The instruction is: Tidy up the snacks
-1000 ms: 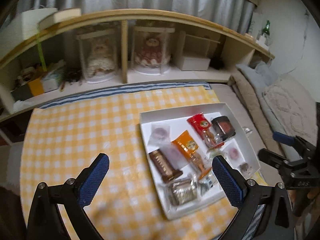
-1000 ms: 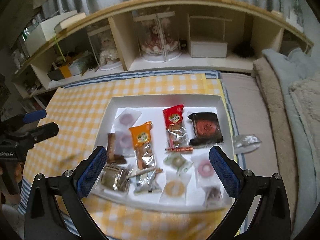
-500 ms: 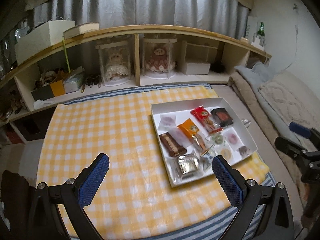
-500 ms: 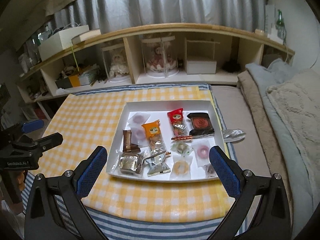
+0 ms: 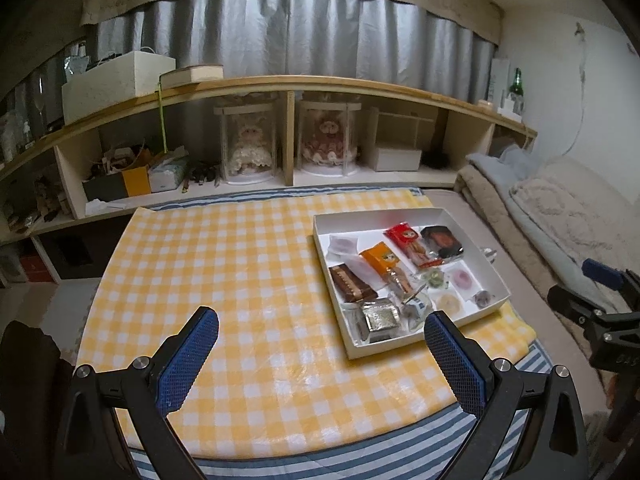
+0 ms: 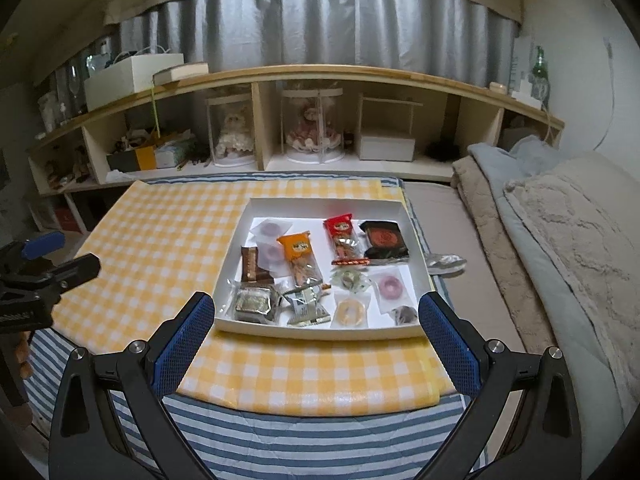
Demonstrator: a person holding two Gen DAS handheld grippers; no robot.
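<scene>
2 grippers hang above the bed, both spread wide and holding nothing: the left gripper [image 5: 320,336] over the checked cloth [image 5: 224,272], the right gripper [image 6: 316,316] at the near rim of the white tray [image 6: 320,330] of snacks [image 6: 298,256]. The small packets at the tray's near corner are too blurred to tell apart

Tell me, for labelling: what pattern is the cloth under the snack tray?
Yellow-and-white check cloth; right wrist view.
</scene>
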